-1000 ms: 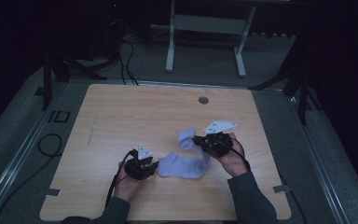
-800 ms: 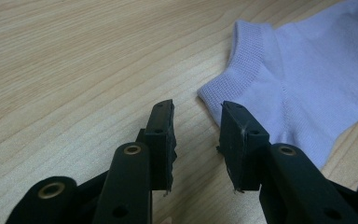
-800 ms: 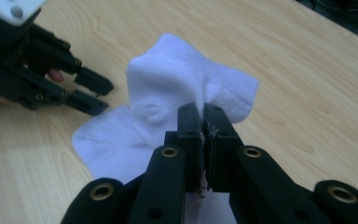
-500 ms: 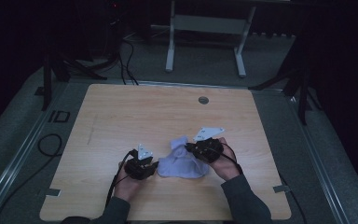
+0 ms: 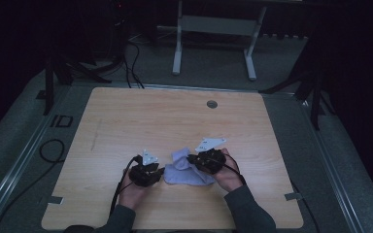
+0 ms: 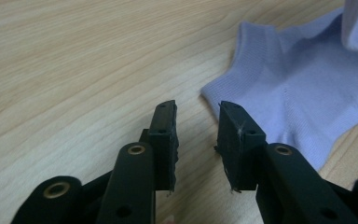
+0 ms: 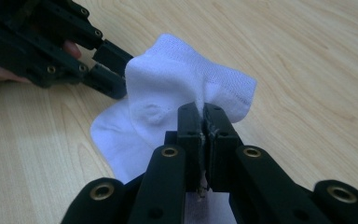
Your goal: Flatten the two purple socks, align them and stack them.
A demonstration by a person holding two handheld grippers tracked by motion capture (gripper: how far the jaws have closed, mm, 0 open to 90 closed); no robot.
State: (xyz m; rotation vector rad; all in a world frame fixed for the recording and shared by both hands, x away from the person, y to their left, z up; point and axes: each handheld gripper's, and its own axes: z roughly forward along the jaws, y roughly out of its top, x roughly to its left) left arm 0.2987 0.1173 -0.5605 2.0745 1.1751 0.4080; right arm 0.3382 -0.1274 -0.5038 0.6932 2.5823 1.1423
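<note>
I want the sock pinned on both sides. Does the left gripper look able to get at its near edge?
Probably yes. The left gripper stands open just short of the sock, with bare table between; the right gripper pinches another part.

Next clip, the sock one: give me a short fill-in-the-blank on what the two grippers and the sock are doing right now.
1. The right gripper is shut on a fold of the ____.
2. The left gripper has just been closing, yet the gap between its jaws holds ____.
3. The sock lies on a ____ table.

Missing words: sock; nothing; wooden
</note>
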